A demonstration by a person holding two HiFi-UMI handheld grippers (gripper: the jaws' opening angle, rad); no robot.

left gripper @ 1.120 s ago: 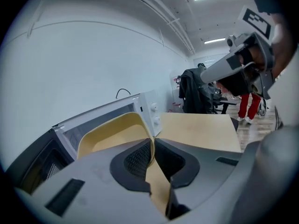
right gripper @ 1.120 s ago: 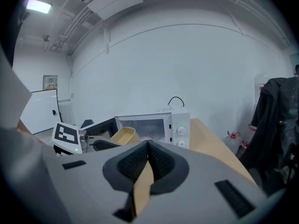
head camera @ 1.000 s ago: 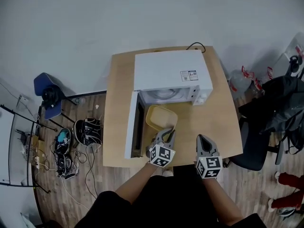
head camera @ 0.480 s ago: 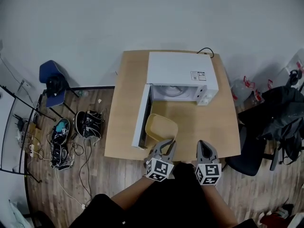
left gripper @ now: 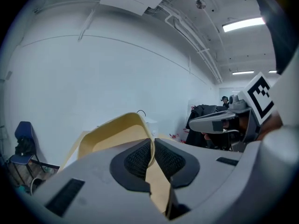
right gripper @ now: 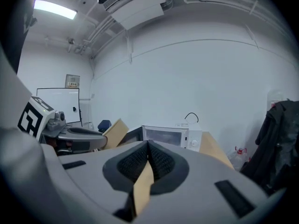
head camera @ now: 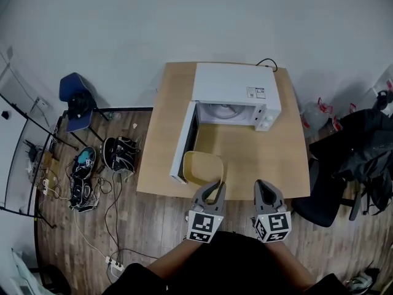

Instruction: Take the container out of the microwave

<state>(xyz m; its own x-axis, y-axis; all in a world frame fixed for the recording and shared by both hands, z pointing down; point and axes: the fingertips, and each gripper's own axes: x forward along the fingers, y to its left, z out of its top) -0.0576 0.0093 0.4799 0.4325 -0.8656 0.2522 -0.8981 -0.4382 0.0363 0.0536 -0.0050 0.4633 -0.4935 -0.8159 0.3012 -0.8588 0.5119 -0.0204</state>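
Head view, left to right. Blue chair at 9 o'clock of the frame, against the wall. Shoes on the wood floor just below it.

Wooden table centre frame. White microwave at 12 o'clock on the table, against the wall. Microwave door swung fully open and pointing toward 6 o'clock. The cavity is visible.

Yellow container is outside the microwave. It appears over the table's front-left part, about 7 o'clock from the table centre, just beside the free end of the door.

Left gripper at 6 o'clock of the container. In the left gripper view, the jaws of the left gripper are clamped on the container's thin wall, and the container sits tilted.

Right gripper near the table's front edge, well apart from the container. In the right gripper view, the right gripper has its pads together and grips nothing. The microwave shows at 12 o'clock beyond the jaws.

Black chair draped with dark clothing at 3 o'clock.
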